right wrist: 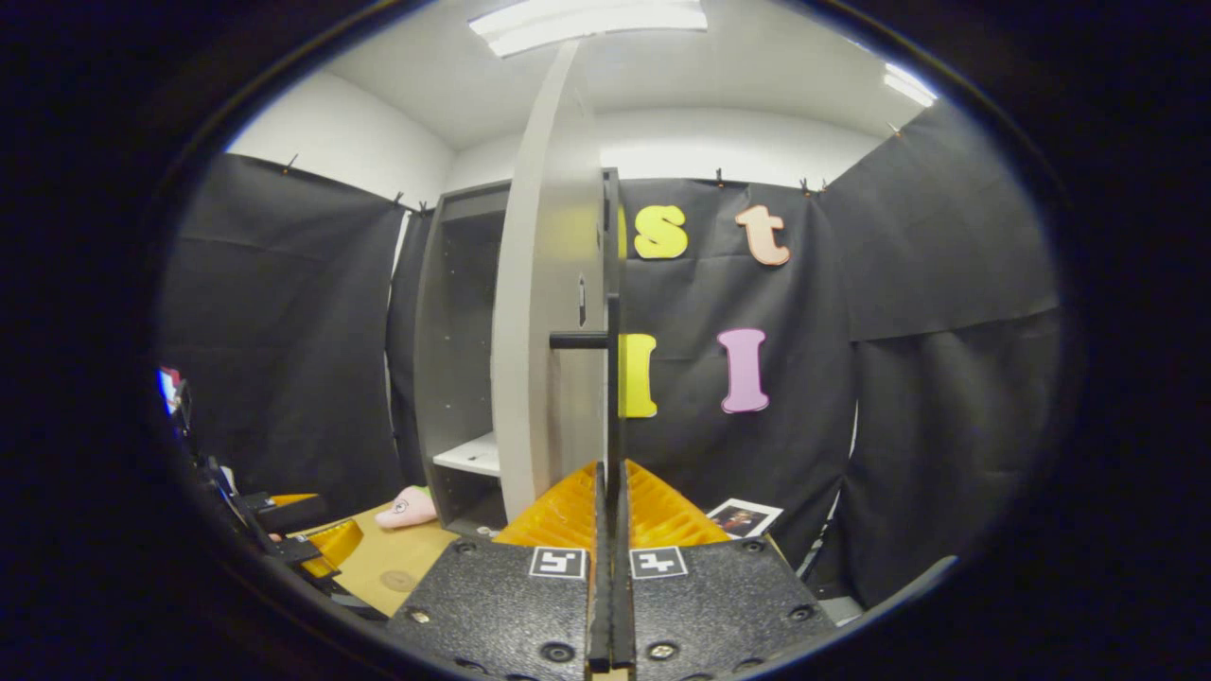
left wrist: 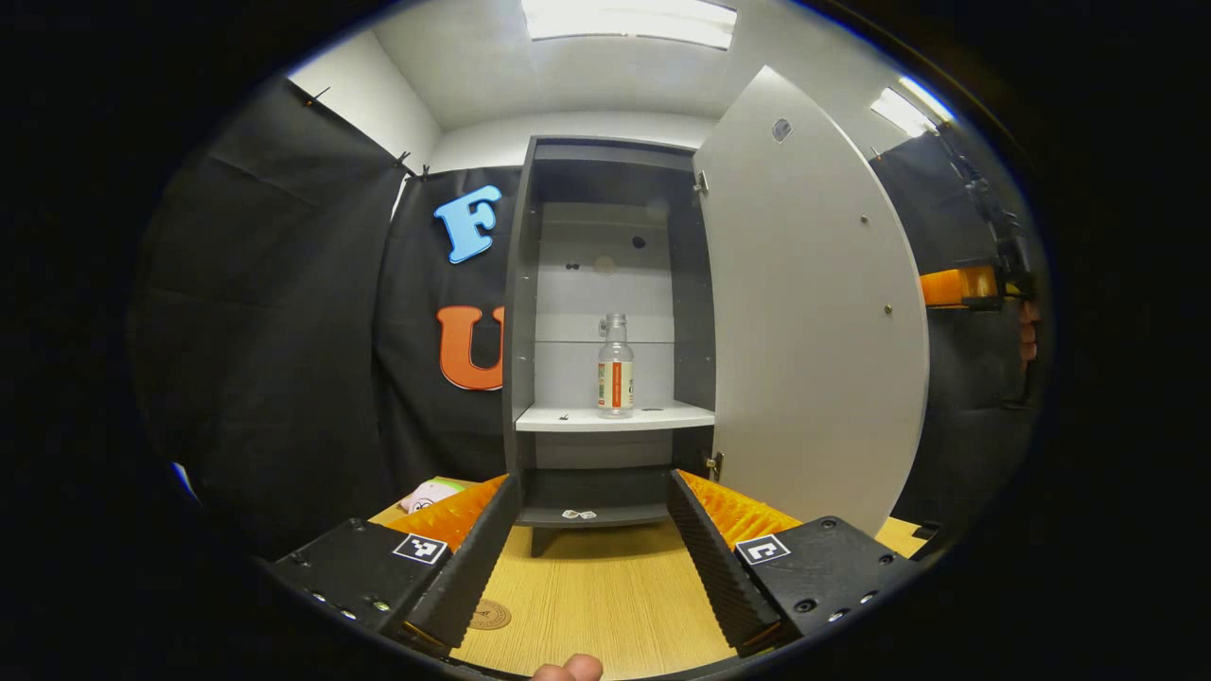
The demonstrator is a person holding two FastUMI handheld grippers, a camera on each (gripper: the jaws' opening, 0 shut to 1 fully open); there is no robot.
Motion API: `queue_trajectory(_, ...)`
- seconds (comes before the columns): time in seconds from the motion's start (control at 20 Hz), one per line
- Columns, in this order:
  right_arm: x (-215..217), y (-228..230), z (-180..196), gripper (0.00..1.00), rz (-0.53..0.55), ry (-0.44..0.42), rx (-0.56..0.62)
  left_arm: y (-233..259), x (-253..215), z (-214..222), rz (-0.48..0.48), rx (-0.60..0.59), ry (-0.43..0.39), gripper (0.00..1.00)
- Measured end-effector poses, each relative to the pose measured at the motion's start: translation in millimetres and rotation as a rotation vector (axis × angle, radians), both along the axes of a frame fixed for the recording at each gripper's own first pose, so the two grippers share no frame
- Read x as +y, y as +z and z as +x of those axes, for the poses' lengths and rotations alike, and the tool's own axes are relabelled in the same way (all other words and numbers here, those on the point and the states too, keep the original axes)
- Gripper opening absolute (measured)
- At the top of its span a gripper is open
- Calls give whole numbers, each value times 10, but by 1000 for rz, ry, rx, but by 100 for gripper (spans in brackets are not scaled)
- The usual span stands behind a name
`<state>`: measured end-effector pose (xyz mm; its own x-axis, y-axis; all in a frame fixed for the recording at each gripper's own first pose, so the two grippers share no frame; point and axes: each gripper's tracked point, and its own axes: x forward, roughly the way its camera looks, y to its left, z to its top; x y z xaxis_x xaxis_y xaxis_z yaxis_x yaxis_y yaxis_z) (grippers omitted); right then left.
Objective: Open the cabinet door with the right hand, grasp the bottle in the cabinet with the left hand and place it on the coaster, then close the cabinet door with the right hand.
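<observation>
The grey cabinet (left wrist: 518, 312) stands open, its door (left wrist: 814, 312) swung out to the right. A clear bottle (left wrist: 615, 369) with an orange-and-white label stands upright on the white shelf (left wrist: 577, 417). My left gripper (left wrist: 591, 484) is open, low over the table, well short of the cabinet and aimed at the bottle. A round brown coaster (left wrist: 489, 615) lies on the table by its left finger. In the right gripper view the door (right wrist: 544, 359) is edge-on, and my right gripper (right wrist: 610, 470) is shut on its black vertical handle (right wrist: 613, 378). The right gripper (left wrist: 960, 287) also peeks past the door's edge.
The table (left wrist: 605, 586) is light wood. A pink soft toy (right wrist: 407, 506) lies left of the cabinet's foot. A photo card (right wrist: 743, 517) rests at the table's right end. The left gripper (right wrist: 307, 539) and the coaster (right wrist: 397, 580) are at lower left in the right gripper view.
</observation>
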<state>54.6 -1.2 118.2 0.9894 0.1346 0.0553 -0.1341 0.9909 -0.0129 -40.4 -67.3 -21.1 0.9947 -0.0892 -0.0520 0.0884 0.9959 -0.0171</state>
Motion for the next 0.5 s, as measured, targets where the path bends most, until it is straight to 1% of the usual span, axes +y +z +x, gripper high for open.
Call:
queue_trajectory(0.05,-14,-98,-56,4,0,14,12,-15,-4,5,0,3,2,95)
queue_trajectory(0.1,-87,-177,-84,4,-5,0,18,-17,-7,3,1,6,4,95)
queue_trajectory(0.2,-234,-294,-128,4,-3,-58,27,-36,-32,21,9,12,-2,95)
queue_trajectory(0.25,-250,-348,-144,4,6,-63,32,-33,-12,27,23,14,2,95)
queue_trajectory(0.3,-207,-389,-127,4,13,-50,31,-36,31,33,35,13,10,94)
queue_trajectory(0.35,-182,-411,-136,7,18,-36,31,-40,46,44,38,15,12,95)
queue_trajectory(0.4,-194,-439,-103,18,14,-36,32,-70,42,59,34,23,9,95)
queue_trajectory(0.45,-227,-472,-87,39,-1,-52,36,-84,31,59,26,31,4,95)
queue_trajectory(0.5,-262,-505,-85,47,-20,-68,39,-67,31,69,15,35,2,95)
